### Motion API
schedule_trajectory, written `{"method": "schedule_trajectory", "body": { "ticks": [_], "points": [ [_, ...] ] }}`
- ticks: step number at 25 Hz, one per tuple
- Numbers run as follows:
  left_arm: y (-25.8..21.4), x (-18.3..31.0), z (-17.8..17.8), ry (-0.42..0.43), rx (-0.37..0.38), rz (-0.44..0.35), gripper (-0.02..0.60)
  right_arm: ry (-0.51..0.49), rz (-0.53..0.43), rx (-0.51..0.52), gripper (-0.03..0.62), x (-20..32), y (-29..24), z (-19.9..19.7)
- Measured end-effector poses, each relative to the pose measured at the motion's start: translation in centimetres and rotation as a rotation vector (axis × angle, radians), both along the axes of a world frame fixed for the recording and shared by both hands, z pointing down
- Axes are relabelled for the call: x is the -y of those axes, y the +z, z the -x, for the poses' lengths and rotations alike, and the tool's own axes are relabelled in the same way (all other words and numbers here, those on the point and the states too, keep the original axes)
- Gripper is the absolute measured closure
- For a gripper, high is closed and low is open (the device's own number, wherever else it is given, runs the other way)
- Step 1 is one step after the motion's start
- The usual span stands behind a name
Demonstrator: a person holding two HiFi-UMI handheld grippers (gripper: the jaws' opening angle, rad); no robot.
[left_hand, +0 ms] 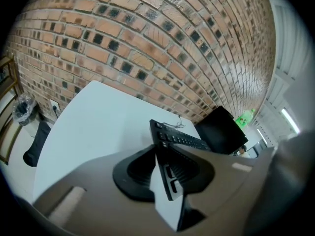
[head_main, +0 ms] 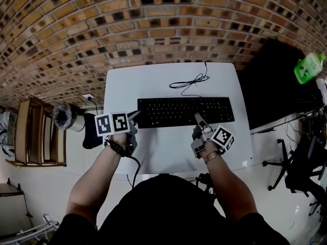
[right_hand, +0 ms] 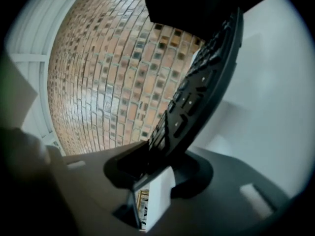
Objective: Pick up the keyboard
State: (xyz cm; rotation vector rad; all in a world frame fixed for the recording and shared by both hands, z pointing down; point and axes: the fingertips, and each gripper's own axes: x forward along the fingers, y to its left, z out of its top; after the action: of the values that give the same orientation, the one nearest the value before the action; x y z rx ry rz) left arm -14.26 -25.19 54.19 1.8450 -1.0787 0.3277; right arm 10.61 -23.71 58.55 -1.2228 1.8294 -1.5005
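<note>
A black keyboard lies across the middle of the white table, and its cable curls behind it. My left gripper is shut on the keyboard's left front corner. In the left gripper view the keyboard runs away edge-on from between the jaws of the left gripper. My right gripper is shut on the front edge, right of the middle. In the right gripper view the keyboard slants steeply up out of the jaws of the right gripper, above the table.
A brick wall stands behind the table. A black object sits to the right, with a green bottle past it. A wooden shelf and a bin are on the floor at the left, an office chair at the right.
</note>
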Motion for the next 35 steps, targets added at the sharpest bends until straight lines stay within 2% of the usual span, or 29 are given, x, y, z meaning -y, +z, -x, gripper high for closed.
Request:
{"method": "schedule_trajectory", "body": {
  "ticks": [9, 15, 21, 28, 35],
  "points": [
    [-5.6, -0.2, 0.7, -0.020, -0.089, -0.155, 0.491, -0.032, -0.146, -0.103, 0.462, -0.5, -8.1, 0.4],
    [-10.2, -0.2, 1.6, -0.045, -0.159, -0.272, 0.491, -0.060, -0.294, -0.140, 0.464, -0.7, -15.3, 1.8],
    [-14.1, -0.6, 2.0, -0.047, -0.192, -0.370, 0.491, -0.084, -0.424, -0.270, 0.464, -1.3, -20.6, 2.1],
    [-16.8, -1.0, 2.4, -0.045, -0.205, -0.456, 0.491, -0.094, -0.514, -0.312, 0.462, -2.0, -24.0, 2.7],
    [-17.7, -1.4, 2.7, -0.049, -0.200, -0.492, 0.491, -0.107, -0.550, -0.325, 0.462, -2.4, -25.1, 3.0]
  ]
}}
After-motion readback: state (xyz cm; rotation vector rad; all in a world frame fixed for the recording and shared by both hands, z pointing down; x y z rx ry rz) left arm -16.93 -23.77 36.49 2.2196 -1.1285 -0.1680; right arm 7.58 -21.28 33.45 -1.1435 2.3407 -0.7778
